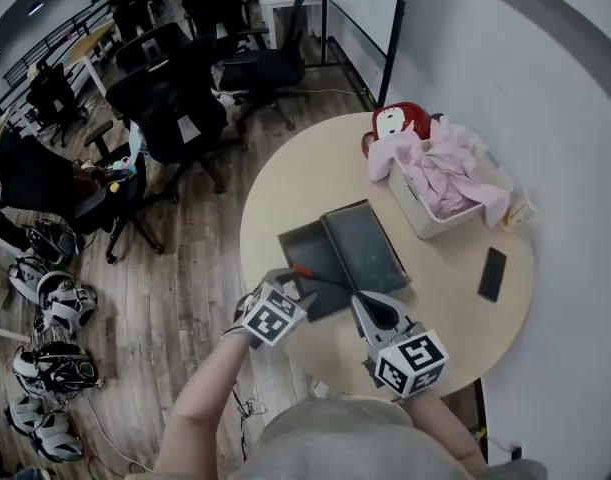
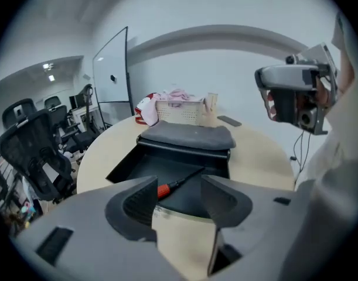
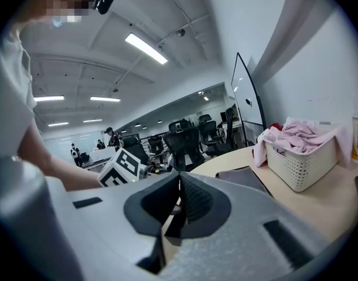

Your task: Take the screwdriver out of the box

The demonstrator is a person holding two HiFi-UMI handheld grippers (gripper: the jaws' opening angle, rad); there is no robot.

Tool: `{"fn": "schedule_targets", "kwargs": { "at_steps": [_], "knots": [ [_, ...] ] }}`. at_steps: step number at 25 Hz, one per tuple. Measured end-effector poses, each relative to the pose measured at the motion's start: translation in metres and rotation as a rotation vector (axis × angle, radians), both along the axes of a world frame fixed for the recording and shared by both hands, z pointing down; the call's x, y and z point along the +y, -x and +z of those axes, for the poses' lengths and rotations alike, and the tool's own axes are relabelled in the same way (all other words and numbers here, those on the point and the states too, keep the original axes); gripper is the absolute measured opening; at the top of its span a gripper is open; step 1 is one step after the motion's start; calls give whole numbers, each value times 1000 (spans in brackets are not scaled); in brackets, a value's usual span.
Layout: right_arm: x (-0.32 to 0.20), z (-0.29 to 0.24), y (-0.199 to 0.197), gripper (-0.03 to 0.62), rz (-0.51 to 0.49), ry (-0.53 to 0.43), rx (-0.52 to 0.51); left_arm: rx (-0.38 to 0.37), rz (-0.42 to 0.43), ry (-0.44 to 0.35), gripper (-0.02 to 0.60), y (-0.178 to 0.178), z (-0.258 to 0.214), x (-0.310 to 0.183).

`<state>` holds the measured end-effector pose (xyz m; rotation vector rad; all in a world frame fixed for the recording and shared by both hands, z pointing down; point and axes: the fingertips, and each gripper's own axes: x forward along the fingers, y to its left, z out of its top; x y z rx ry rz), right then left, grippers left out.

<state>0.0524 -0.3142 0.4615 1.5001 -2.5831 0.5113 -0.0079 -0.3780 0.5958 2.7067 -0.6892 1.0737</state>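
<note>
Round office table [image 1: 275,203], with an open black box [image 1: 307,253] by its near edge and the screwdriver [image 1: 306,271] lying inside.
Left tongs [image 2: 179,187] are spread above the box's near rim; the orange-handled screwdriver lies on the box floor just ahead of the gap, unpinched. Right tongs [image 3: 180,187] are pressed together on nothing, just right of the box. Risks: the pads could close on the thin shaft instead of the handle, so it swivels or drops, or one tong could catch the rim and drag the unheld box toward the table edge.
</note>
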Motion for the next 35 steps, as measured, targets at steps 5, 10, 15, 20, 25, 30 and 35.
{"fn": "schedule_targets", "kwargs": {
  "at_steps": [5,10,15,20,25,30,35],
  "knots": [
    [-10,10,-7,0,4,25,-9,-184,174,-11,232,-13,27,-24],
    [-12,17,-12,0,17,45,-21,-364,375,-20,235,-13,55,-32],
    [-15,24,-22,0,37,69,-35,-489,502,-6,233,-17,77,-38],
    [-21,29,-29,0,49,81,-41,-605,623,-6,222,-24,95,-40],
    [-25,30,-29,0,56,82,-46,-682,703,18,187,-23,104,-39],
    [-25,35,-32,0,61,93,-48,-703,781,10,97,-25,105,-28],
    [-25,35,-27,0,51,92,-47,-703,803,-32,86,-27,106,-27]
  ]
}}
